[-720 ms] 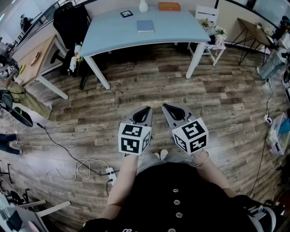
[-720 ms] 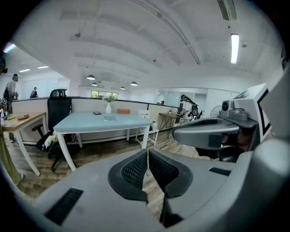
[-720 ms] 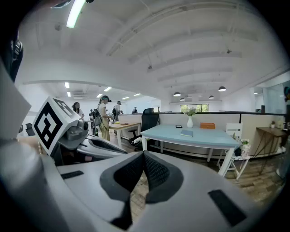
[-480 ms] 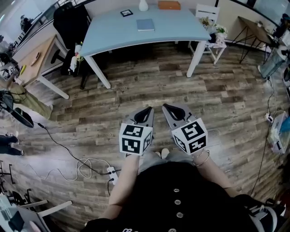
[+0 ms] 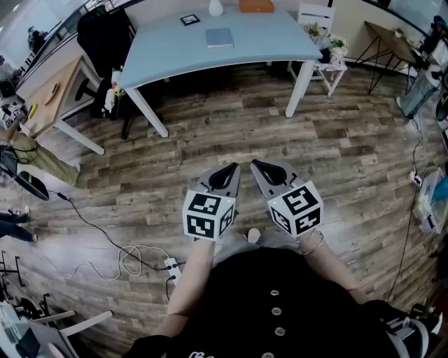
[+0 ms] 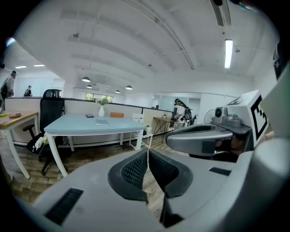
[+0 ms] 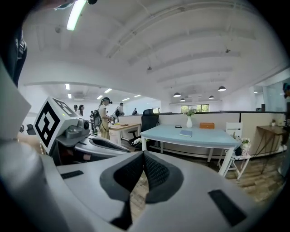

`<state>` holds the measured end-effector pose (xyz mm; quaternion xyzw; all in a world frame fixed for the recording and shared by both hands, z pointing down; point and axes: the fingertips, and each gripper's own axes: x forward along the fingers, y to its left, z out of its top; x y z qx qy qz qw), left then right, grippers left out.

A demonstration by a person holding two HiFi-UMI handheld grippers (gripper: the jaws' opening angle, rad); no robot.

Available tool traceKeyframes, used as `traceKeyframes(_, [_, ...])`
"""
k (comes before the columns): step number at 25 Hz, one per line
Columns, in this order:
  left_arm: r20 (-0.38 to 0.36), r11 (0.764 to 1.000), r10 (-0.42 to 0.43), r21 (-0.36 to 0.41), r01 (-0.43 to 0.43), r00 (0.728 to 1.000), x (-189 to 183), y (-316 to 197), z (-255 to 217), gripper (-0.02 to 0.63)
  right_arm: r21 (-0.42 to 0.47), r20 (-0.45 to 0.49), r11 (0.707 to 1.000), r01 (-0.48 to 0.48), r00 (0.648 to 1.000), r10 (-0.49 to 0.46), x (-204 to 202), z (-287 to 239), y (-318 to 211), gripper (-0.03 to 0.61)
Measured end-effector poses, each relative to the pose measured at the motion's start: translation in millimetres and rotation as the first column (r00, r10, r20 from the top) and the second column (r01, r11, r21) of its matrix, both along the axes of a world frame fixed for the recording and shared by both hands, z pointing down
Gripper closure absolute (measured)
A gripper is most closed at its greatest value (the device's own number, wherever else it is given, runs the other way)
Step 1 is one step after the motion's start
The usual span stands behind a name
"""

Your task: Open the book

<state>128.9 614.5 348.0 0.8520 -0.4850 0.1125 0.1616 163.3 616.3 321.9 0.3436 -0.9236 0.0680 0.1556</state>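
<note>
Floorboards [image 5: 210, 133]; left gripper [image 5: 229, 168], right gripper [image 5: 257, 164], jaws together

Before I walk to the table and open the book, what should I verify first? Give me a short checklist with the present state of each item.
1. Book found, closed, flat on the blue table: ok.
2. Book within reach of the grippers: not ok, much floor lies between.
3. Left gripper empty, jaws together: ok.
4. Right gripper empty, jaws together: ok.
5. Vase and orange box apart from the book: ok.
6. Side of the book's spine: cannot tell.
</note>
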Motion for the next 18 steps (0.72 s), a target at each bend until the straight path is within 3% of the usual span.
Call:
traceKeyframes(4, [-0.019,0.999,0.052,0.004,-0.052,0.998,9.2,0.3,-1.2,0.594,-0.003,-0.008,1.000,0.005,1.000,-0.005,6.6,3.3,-7.1,0.577])
traceKeyframes(8, [-0.017,1.000,0.022,-0.001,-0.022,1.000,8.9,-7.0,1.6,0.595,-0.004,-0.017,1.000,0.022,1.000,-0.022,11.6,7.2,-13.4,0.575])
traceKeyframes(10, [-0.008,1.000,-0.004,-0.004,0.004,1.000,8.8,-12.1,2.0,0.595,-0.001,-0.005,0.999,0.034,0.999,-0.034,13.9,6.1,-16.2,0.521])
traceKeyframes(15, [-0.013,0.999,-0.047,-0.016,0.047,0.999,12.2,-17.0,4.9,0.595,0.002,0.016,0.999,0.046,0.999,-0.046,22.5,6.9,-23.8,0.466])
traceKeyframes(18, [-0.007,0.997,-0.067,-0.030,0.067,0.998,13.9,-16.7,8.2,0.595,-0.013,0.024,0.998,0.054,0.998,-0.054,24.2,11.0,-24.9,0.379])
